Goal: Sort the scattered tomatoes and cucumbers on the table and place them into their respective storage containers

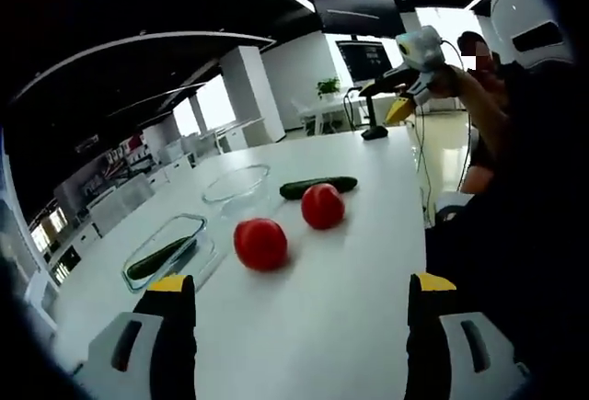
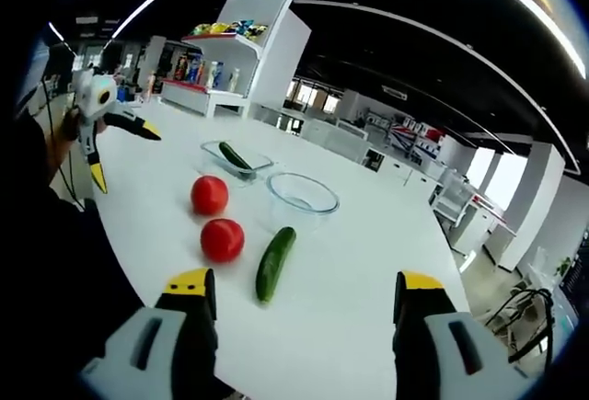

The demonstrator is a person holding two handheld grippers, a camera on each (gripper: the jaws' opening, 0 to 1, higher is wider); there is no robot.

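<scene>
The left gripper (image 1: 294,313) is wide open and holds nothing; the right gripper (image 2: 308,313) too. On the table (image 2: 368,262), nearest the right gripper, lies a loose cucumber (image 2: 274,263), just beside two tomatoes (image 2: 222,239) (image 2: 209,194). Farther stands an empty round bowl (image 2: 303,192), then a tray (image 2: 236,163) with one cucumber inside. Tomatoes are round, so a careless touch could roll them off the edge.

shelf goods (image 2: 221,28) too small to tell, monitor (image 1: 364,58) screen unreadable
</scene>
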